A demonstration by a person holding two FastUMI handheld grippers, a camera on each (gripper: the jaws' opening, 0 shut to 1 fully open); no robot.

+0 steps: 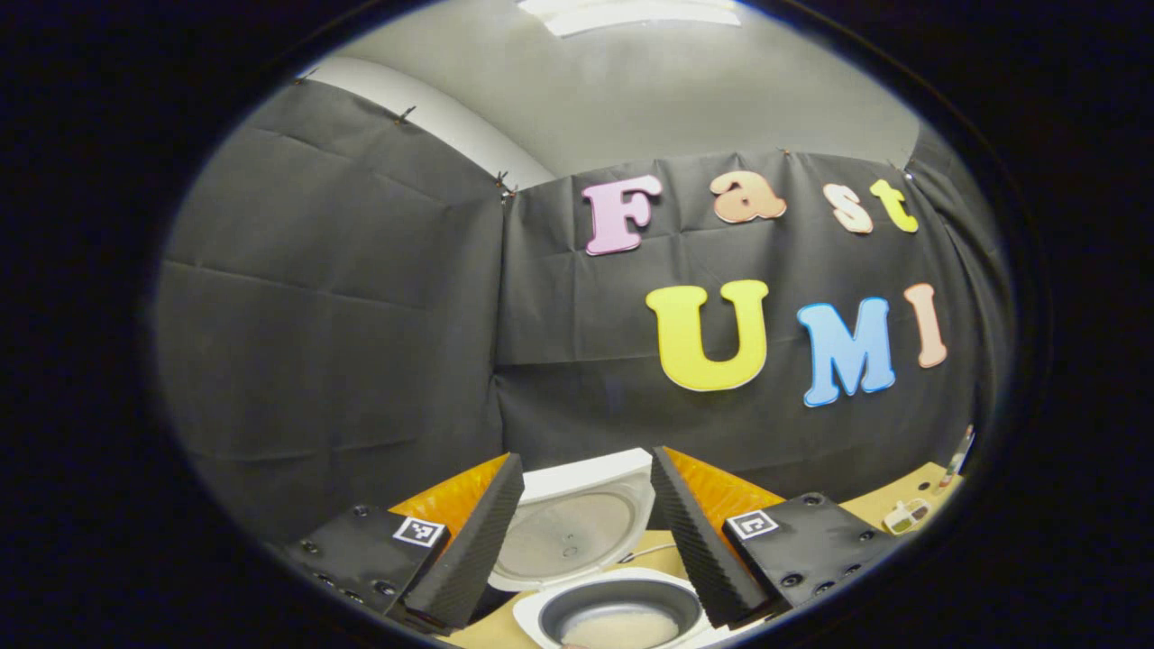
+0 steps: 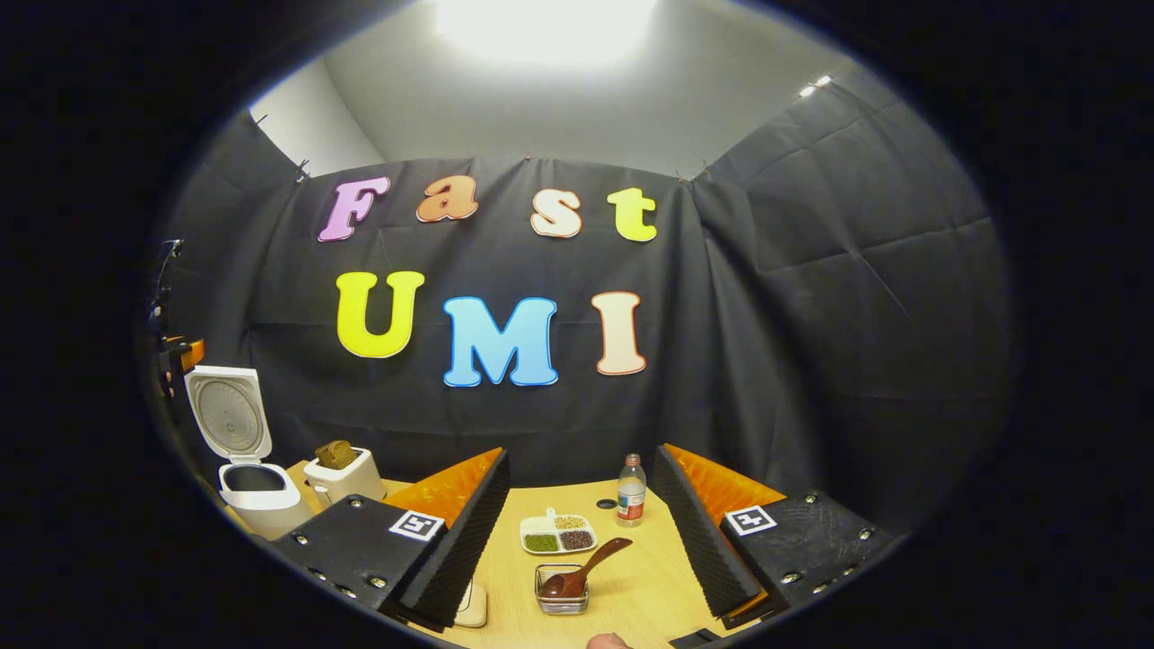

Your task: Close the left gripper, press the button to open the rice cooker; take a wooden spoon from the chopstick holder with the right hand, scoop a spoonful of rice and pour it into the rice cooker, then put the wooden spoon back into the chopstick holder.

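In the left gripper view, my left gripper (image 1: 586, 532) has its jaws wide apart and holds nothing. Between its two fingers I see the rice cooker (image 1: 622, 613), close and low. Its lid (image 1: 577, 532) stands up at the far side, so the cooker is open. Inside the pot there is a pale heap of rice (image 1: 622, 628). The cooker sits on a light wooden table (image 1: 888, 505). Far off to the right, near the table's edge, is a small thing I cannot make out.

In the right gripper view, the rice cooker (image 2: 261, 500) is far to the left, with its lid (image 2: 230, 415) standing up. Just to the right of it is a white toaster (image 2: 343, 478) with brown bread sticking out of the top. My right gripper (image 2: 586, 532) has its jaws wide apart too, and holds nothing. Between its fingers, on the table (image 2: 649, 586), I see a white tray (image 2: 557, 534) with three parts holding green, tan and dark grains. Near me from the tray is the chopstick holder (image 2: 562, 590), a small wire basket. The wooden spoon (image 2: 590, 563) rests in it, its bowl down in the basket and its handle leaning up to the right. A clear bottle (image 2: 631, 491) stands upright, to the right of the tray and farther back, with a small dark cap (image 2: 606, 504) lying beside it.
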